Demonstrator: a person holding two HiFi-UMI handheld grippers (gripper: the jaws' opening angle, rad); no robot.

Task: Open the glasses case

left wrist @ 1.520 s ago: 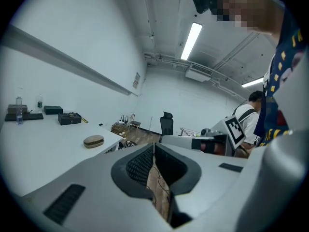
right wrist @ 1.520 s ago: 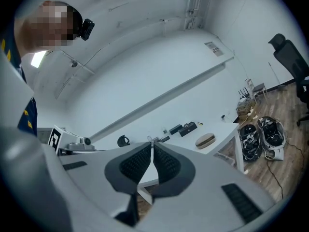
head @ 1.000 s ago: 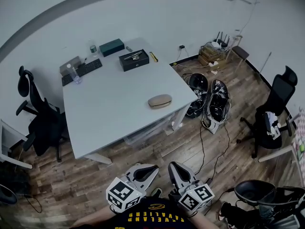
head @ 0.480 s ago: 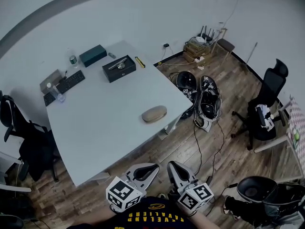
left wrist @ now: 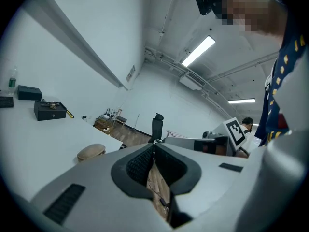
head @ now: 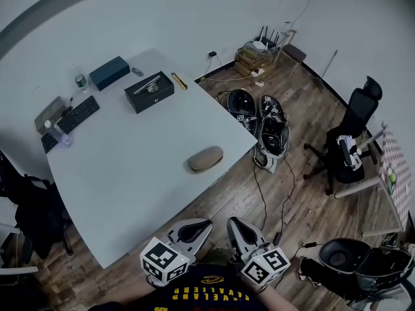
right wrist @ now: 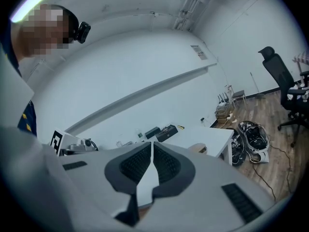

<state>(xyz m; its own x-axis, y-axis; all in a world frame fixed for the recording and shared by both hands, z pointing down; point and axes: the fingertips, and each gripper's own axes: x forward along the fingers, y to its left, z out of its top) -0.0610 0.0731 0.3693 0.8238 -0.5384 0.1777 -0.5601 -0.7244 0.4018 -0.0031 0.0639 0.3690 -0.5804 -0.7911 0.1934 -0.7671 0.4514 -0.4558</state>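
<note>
Left gripper: jaws together, nothing between them. Right gripper: same, pads all but meeting, empty. Both sit low by the person's torso, side by side, over the wooden floor, not yet over the white rectangular table.

Key relation: the tan oval hard-shell glasses case lies ahead of both grippers and well apart from them, on the table near the edge facing the person, towards the right corner.
- The left gripper view has it left of the jaw line; the right gripper view has it just right of the jaw line. Each claw is toed in slightly, so the case sits roughly between their two lines.
- Long axis runs crosswise to the approach, right end tipped a little away (lid seam not resolvable at this range).
- Neither hand is clearly nearer; the left lines up marginally better in the head view. My read: one claw per end suits the crosswise lie, and both need to open first.

Case looks closed; the task is not started.

Writing:
- No brand or label visible on the case.
- Black-and-white square markers on each gripper cube are patterns, not text.
- Yellow lettering on the person's dark shirt is cropped and unreadable.
</note>
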